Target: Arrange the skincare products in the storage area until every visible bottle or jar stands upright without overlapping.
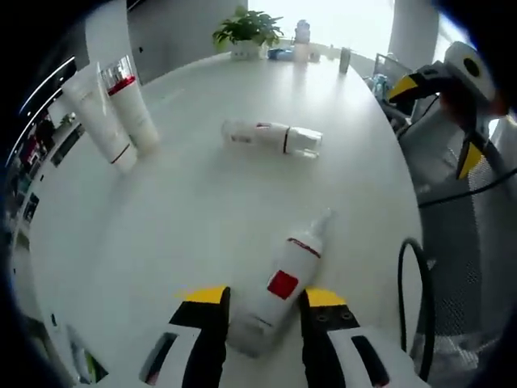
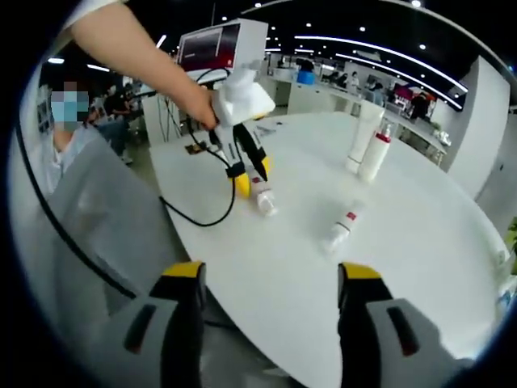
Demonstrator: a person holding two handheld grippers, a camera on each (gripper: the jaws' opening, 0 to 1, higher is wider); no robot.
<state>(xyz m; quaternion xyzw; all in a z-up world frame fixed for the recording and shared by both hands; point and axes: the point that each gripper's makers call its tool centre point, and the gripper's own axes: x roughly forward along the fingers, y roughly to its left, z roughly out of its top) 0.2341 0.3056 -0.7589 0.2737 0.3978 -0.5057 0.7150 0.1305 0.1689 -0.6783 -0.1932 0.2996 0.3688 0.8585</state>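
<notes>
Left gripper [image 1: 264, 311] jaws straddle lying white red-labelled pump bottle [image 1: 279, 291], grip unconfirmed; close squarely, tip upright. Right gripper [image 2: 271, 303] wide open, empty.

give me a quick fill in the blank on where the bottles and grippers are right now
1. The left gripper has its jaws around a bottle that is ____ on the table.
2. The two tubes at the far edge stand ____.
3. The right gripper is open and holds ____.

Missing words: lying; upright; nothing
</notes>
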